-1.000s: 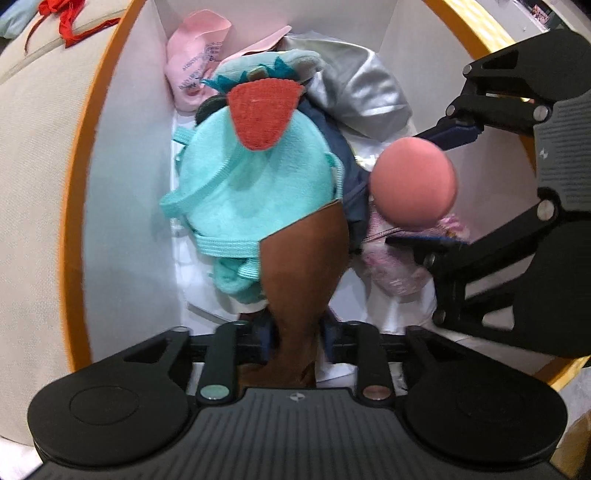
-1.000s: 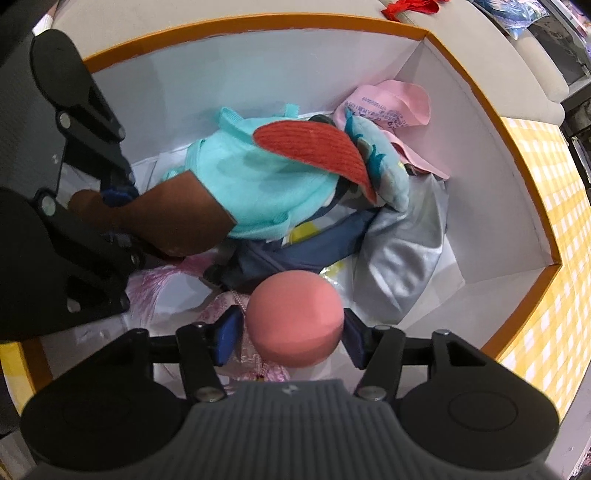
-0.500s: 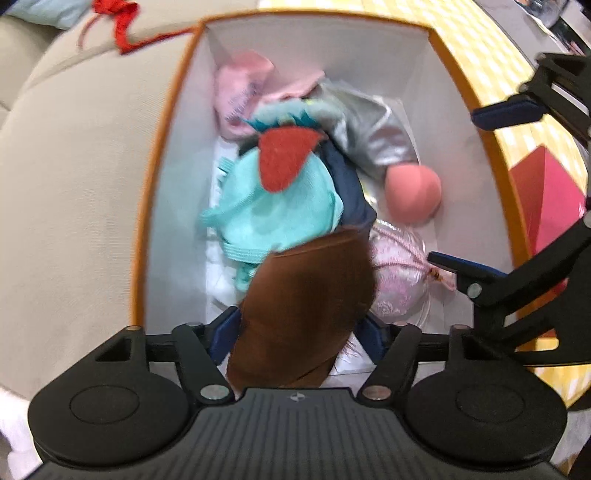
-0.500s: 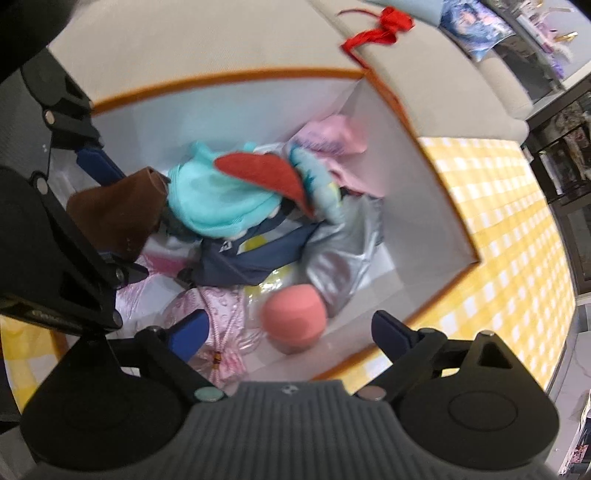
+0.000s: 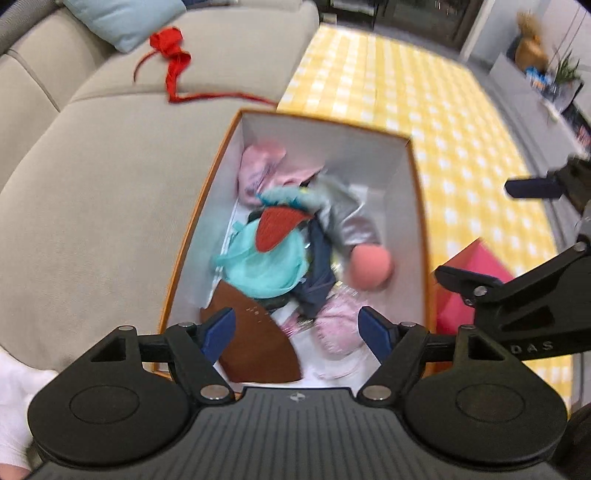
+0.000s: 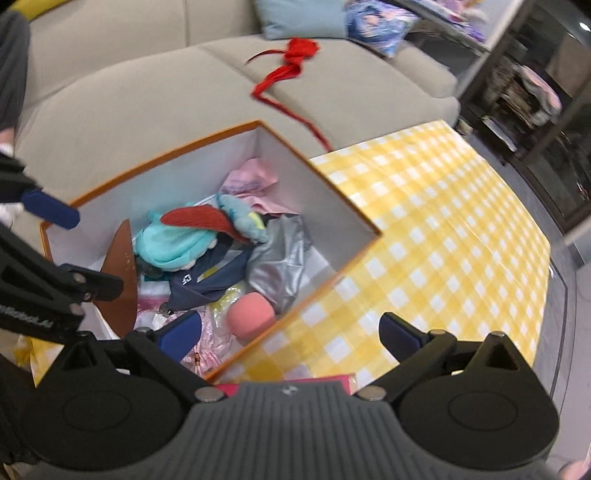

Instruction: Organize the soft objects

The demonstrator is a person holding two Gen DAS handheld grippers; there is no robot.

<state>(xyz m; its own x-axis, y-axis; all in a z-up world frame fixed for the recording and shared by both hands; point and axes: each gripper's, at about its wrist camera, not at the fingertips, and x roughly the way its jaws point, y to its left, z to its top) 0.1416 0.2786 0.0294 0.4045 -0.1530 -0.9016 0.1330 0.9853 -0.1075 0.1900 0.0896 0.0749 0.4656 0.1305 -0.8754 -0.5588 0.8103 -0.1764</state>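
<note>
White letters "DAS" legible on black body of right gripper [image 5: 532, 254], seen fr. left wrist cam. White mark resembling "CF" on navy garment [image 6: 207, 277] in box; print on pink cloth [image 5: 258, 173] too blurred to read.

A home living room; beige sofa [image 6: 155, 92] with blue cushion [image 6: 299, 18]; yellow checked tablecloth [image 6: 443, 229]; shelves [image 6: 517, 92] of clutter behind.

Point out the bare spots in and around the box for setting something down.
Inside the box, bare floor shows only along the far wall beyond the pink cloth; elsewhere it is heaped. Outside it, the checked tablecloth is open, as is the sofa seat beside the red ribbon.
</note>
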